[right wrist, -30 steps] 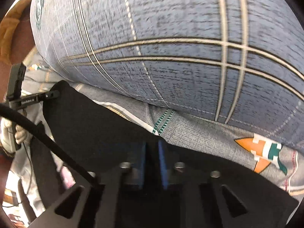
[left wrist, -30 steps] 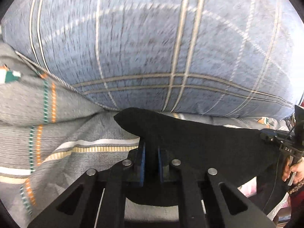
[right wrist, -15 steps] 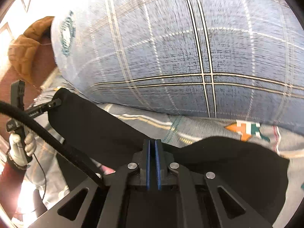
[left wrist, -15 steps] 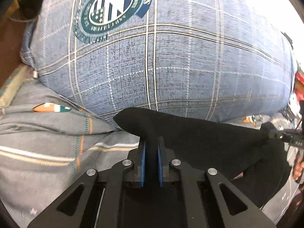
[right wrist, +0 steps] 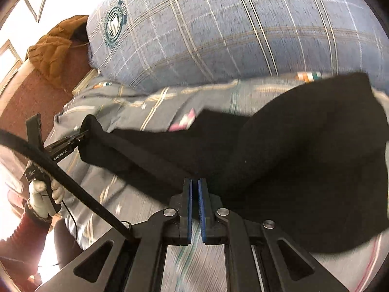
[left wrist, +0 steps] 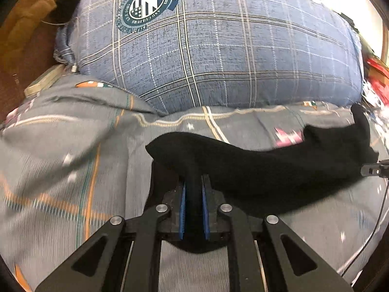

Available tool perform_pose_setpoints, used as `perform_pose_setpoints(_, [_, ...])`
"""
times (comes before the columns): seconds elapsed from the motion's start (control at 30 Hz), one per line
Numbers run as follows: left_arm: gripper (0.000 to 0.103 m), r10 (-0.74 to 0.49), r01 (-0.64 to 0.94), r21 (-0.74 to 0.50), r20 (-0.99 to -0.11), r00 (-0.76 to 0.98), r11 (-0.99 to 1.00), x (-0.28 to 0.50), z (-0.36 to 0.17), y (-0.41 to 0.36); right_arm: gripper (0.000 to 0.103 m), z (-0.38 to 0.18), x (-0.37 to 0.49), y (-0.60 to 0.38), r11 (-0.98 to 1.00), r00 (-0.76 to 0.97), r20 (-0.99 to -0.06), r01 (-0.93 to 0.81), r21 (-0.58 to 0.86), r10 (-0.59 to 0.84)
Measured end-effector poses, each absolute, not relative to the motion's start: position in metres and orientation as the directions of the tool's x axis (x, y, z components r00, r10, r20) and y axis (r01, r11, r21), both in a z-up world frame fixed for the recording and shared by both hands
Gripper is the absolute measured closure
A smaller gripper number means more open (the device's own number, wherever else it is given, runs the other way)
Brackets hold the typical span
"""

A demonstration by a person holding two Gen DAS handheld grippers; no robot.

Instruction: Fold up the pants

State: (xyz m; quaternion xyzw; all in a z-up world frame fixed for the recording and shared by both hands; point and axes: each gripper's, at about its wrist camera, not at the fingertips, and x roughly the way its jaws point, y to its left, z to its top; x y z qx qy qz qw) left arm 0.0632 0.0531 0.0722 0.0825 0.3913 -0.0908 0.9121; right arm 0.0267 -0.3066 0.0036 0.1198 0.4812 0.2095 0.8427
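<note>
Biggest thing in shot is the gray patterned bedspread [left wrist: 60, 170], covering pretty much the whole lower half of both views. On top of it, up at 12 o'clock, sits a fat blue plaid pillow [left wrist: 218, 48] with a round teal crest near its upper left corner. A brown jacket [right wrist: 53, 46] is bunched up past the pillow at about 10 o'clock in the right wrist view.

The black pants [left wrist: 267, 168] are strung out between the two grippers, long axis running roughly 9 to 3 o'clock in the left wrist view, sagging down toward the bedspread. In the right wrist view they run from about 9 o'clock toward a big mass of cloth at 3 o'clock.

The left gripper [left wrist: 193, 209] is closed down on a bunched fold of the pants, which fills the narrow gap between the blue pads [left wrist: 181, 214]. The right gripper [right wrist: 194, 206] has its jaws nearly together with a thin sliver of gap; the pants edge sits right at its tips, so I think it's pinching the cloth, though the blur makes that hard to confirm.
</note>
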Motion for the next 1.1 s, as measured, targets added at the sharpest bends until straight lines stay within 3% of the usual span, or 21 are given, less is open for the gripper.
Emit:
perform_pose_setpoints(0.1, [0.092,-0.101,0.227,0.076,-0.731,0.675,0.971,0.032,0.063,0.054,0.097,-0.01,0.002,-0.297,0.881,0.38,-0.797,-0.254,0.399,0.47])
perform_pose_setpoints(0.2, [0.089,-0.089,0.219,0.074,-0.754,0.651,0.973,0.007,0.049,0.056,0.094,-0.005,-0.017,-0.284,0.918,0.367,-0.854,-0.287,0.275,0.37])
perform_pose_setpoints(0.23, [0.084,-0.085,0.214,0.073,-0.759,0.646,0.974,0.001,0.046,0.057,0.084,0.005,-0.02,-0.28,0.92,0.38,-0.854,-0.307,0.246,0.355])
perform_pose_setpoints(0.33, [0.078,-0.078,0.185,0.05,-0.776,0.626,0.982,-0.019,0.039,0.062,0.031,0.037,-0.014,-0.269,0.916,0.455,-0.818,-0.35,0.198,0.351])
perform_pose_setpoints(0.37, [0.078,-0.082,0.175,0.035,-0.782,0.618,0.984,-0.023,0.036,0.064,0.025,0.045,-0.008,-0.263,0.91,0.472,-0.804,-0.367,0.193,0.361])
perform_pose_setpoints(0.6, [0.073,-0.158,0.013,-0.186,-0.793,0.589,0.982,-0.054,0.04,0.113,0.025,0.045,0.054,-0.21,0.881,0.459,-0.814,-0.456,0.127,0.355])
perform_pose_setpoints(0.73, [0.056,-0.261,-0.046,-0.352,-0.771,0.581,0.935,-0.046,0.044,0.139,0.025,0.032,0.085,-0.2,0.89,0.439,-0.827,-0.432,0.149,0.351])
perform_pose_setpoints(0.9, [0.05,-0.446,-0.031,-0.573,-0.67,0.593,0.819,-0.022,0.054,0.147,0.025,0.019,0.103,-0.183,0.903,0.455,-0.833,-0.414,0.117,0.316])
perform_pose_setpoints(0.97, [0.037,-0.504,-0.025,-0.655,-0.605,0.616,0.755,-0.02,0.058,0.15,0.025,0.016,0.106,-0.186,0.916,0.473,-0.83,-0.388,0.106,0.296])
perform_pose_setpoints(1.1, [0.031,-0.475,-0.08,-0.652,-0.625,0.619,0.754,-0.013,0.054,0.157,0.025,0.018,0.106,-0.198,0.924,0.489,-0.819,-0.364,0.121,0.3])
